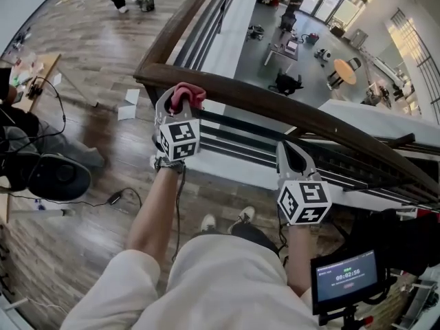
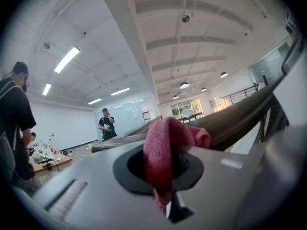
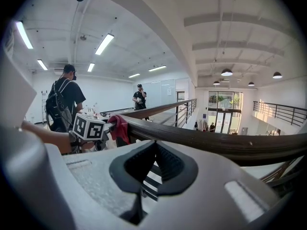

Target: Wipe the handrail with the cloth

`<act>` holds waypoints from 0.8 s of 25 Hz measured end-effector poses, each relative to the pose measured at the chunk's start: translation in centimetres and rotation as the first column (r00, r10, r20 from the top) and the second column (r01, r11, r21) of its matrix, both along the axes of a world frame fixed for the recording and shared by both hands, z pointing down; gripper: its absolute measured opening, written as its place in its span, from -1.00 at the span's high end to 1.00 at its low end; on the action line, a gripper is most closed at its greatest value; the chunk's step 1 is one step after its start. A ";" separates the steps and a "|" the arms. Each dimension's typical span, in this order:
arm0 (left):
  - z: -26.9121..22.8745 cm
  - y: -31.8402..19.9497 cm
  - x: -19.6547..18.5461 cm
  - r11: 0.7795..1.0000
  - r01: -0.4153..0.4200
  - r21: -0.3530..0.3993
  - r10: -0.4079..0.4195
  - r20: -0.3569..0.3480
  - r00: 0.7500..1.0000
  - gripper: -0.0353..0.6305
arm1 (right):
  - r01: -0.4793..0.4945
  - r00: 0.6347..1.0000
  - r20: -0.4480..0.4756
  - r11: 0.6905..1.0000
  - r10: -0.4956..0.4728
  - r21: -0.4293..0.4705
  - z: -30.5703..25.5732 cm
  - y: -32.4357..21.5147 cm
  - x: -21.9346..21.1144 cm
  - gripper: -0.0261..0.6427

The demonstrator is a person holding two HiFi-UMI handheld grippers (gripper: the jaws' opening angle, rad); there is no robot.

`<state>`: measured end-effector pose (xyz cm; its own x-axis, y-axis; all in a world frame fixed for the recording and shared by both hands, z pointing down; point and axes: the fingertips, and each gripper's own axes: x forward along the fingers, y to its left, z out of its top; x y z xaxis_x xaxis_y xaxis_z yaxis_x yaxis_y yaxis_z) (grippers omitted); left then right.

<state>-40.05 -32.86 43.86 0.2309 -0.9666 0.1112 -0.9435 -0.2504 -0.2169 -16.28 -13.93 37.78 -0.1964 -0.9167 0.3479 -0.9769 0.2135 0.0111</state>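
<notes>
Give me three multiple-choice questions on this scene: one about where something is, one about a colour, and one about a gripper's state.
1. Where is the cloth?
A. On the floor
B. In the left gripper, at the handrail
C. In the right gripper

2. What colour is the cloth?
A. Blue
B. White
C. Pinkish red

3. How do the right gripper's jaws stand?
A. Together, with nothing between them
B. Wide apart
C. Clamped on the handrail

Answers:
1 B: the left gripper view shows the cloth pinched between its jaws.
2 C: the cloth is pinkish red in all three views.
3 A: the right gripper view shows its pads meeting, with the handrail beyond them.
</notes>
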 end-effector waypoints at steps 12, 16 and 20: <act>-1.5 0.4 -3.8 0.996 0.093 0.018 -0.093 -0.021 0.995 0.81 | 0.058 0.998 0.003 0.997 -0.058 0.047 -2.0 -1.4 -2.6 0.91; -3.3 2.8 -3.1 0.997 0.059 0.051 -0.058 -0.036 0.998 0.81 | 0.075 0.997 0.010 0.995 -0.076 0.065 -2.6 -1.2 -3.6 0.91; -4.9 6.4 -1.7 0.994 0.016 0.105 -0.012 -0.047 0.999 0.81 | 0.088 0.996 0.020 0.992 -0.090 0.088 -2.3 0.1 -4.6 0.91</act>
